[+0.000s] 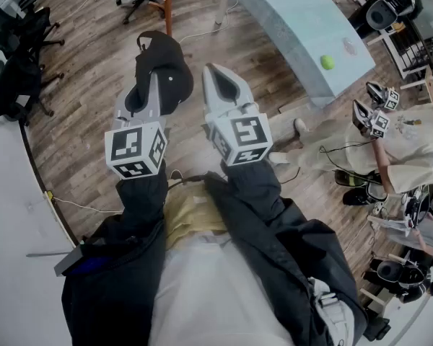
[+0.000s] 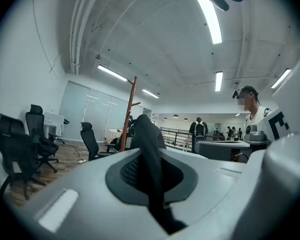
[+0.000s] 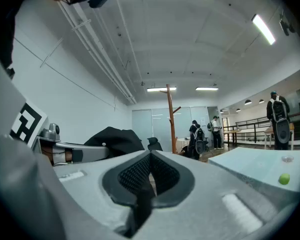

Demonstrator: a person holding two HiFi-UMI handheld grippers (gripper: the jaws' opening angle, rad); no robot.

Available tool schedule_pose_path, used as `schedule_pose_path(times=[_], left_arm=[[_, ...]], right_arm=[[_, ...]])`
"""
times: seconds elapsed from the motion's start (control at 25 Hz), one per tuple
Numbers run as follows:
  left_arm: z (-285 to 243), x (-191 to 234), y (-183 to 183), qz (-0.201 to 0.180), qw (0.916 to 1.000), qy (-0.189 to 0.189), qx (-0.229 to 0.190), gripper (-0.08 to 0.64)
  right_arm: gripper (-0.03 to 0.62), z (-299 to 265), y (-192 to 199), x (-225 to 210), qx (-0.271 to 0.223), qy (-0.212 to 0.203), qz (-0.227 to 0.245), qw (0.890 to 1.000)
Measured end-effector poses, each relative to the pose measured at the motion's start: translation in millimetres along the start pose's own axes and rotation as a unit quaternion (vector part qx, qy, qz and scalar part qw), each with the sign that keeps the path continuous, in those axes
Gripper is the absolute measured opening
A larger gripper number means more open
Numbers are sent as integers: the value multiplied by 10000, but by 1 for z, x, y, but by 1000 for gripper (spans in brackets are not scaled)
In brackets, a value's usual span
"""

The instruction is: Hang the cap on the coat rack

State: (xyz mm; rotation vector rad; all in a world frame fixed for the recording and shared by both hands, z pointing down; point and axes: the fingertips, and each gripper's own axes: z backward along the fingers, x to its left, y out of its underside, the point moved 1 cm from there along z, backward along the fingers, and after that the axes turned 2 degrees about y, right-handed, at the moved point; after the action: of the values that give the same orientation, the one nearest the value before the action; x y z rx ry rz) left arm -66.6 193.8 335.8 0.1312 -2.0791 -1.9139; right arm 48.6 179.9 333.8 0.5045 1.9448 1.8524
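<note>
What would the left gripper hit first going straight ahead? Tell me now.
Nothing close. The left gripper, shut on the black cap, points over wooden floor; the first thing near its line looks to be the wooden coat rack, slightly left. Depth is unclear.

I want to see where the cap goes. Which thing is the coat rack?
Look across the brown wood-plank floor toward the frosted glass wall. Among the black office chairs stands a tall, thin reddish-brown wooden pole, the coat rack. Only it rises high with short pegs branching off near its top.
</note>
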Motion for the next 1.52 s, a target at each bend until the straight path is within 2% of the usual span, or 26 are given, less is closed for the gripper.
schedule_pose_path(times=[0.36,0.6,0.84,1.0,1.16,1.52], left_arm=[[6,16,8,13,9999,81,85,3],[14,11,27,25,9996,177,228,3],[22,42,36,114,9988,282,389,3],[32,49,45,158,9987,185,442,3],[31,74,48,206,9985,14,504,3],[-1,95,51,209,9981,-265,512,3]], right_arm=[[-7,-9,10,15,98,57,-99,9999],[-6,5,28,20,244,115,-100,9996],[-3,-8,41,47,441,134,-59,9989],[-3,8,48,22,510,398,-85,9979],[-3,2,51,2,564,686,-226,9958],[-3,-51,63,4,648,213,-216,9974]])
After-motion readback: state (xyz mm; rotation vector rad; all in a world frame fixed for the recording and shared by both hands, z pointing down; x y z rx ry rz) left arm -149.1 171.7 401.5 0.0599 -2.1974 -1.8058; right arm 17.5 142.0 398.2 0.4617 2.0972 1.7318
